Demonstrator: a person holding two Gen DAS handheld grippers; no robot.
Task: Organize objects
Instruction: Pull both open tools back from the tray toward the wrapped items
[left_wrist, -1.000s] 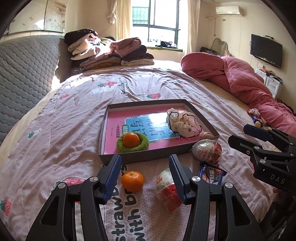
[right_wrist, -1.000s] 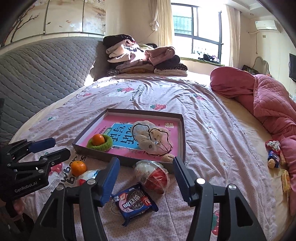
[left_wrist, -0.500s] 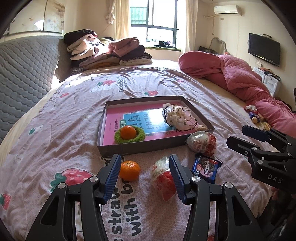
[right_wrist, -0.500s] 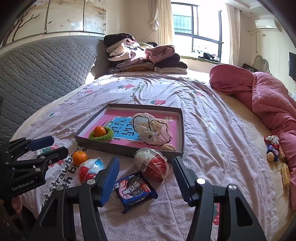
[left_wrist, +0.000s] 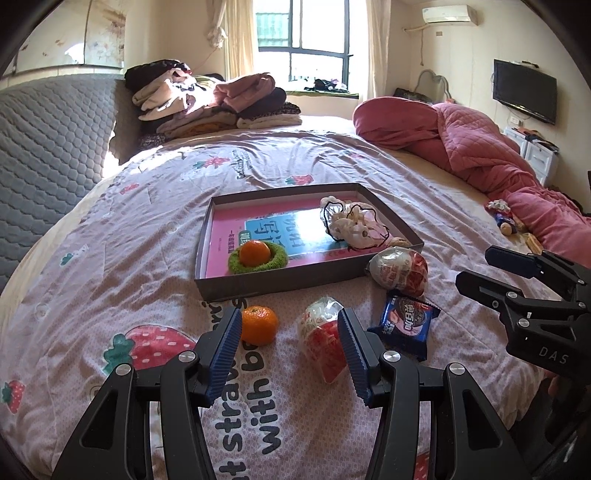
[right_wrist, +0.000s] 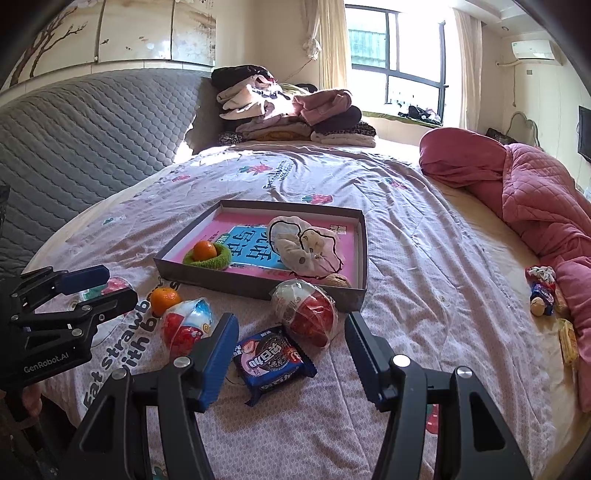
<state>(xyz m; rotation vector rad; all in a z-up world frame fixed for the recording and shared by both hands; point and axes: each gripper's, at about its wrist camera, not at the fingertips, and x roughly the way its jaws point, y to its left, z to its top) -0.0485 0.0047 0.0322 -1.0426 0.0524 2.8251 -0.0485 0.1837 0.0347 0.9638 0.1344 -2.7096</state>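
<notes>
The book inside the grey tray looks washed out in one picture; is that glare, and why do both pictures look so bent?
Left wrist view: sunlight from the bright window glares white off the glossy pink-and-blue book in the shallow grey cardboard tray. Right wrist view: the same book reads clearly, without glare. Both views: the fisheye lens bows the bed's edges and darkens the corners.

tangerine (left_wrist: 258, 324), wrapped eggs (right_wrist: 304, 311), biscuit pack (right_wrist: 272, 362) beside box (left_wrist: 295, 272)
</notes>
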